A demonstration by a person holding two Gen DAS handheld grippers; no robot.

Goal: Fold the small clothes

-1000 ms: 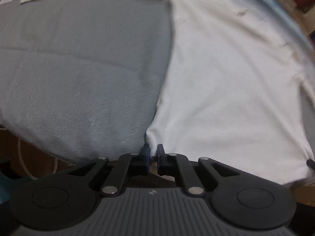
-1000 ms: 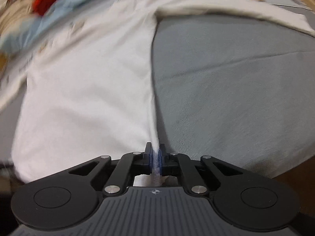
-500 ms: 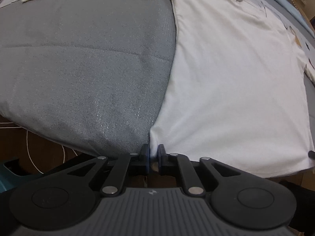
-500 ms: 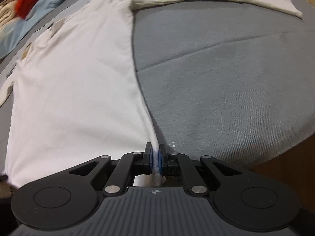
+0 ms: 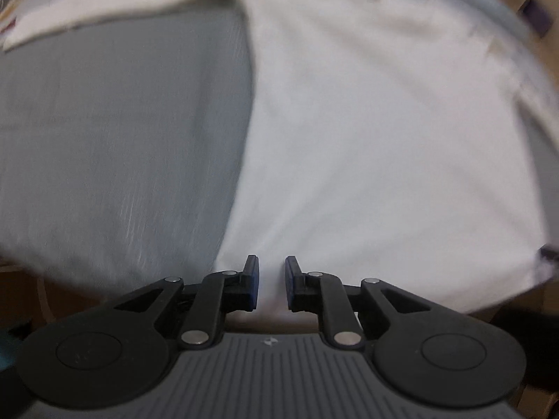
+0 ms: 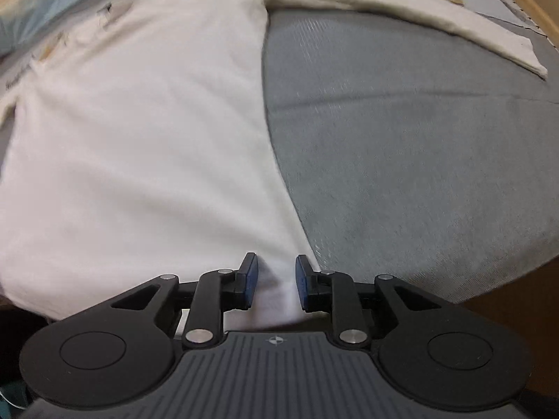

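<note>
Both tongs, left (image 5: 269, 284) and right (image 6: 273, 282), have just been opening off the white shirt (image 6: 139, 146) hem, still between the pads; flattening looks done, so a sleeve fold comes next.

A soft, matt white cotton shirt (image 5: 367, 139) lay over a coarser grey woven cover (image 6: 401, 157); the tools were matt black plastic.

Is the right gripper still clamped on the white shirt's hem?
Apart: the right wrist view shows the right gripper just opened, with the white shirt hem lying loose between its pads.
</note>
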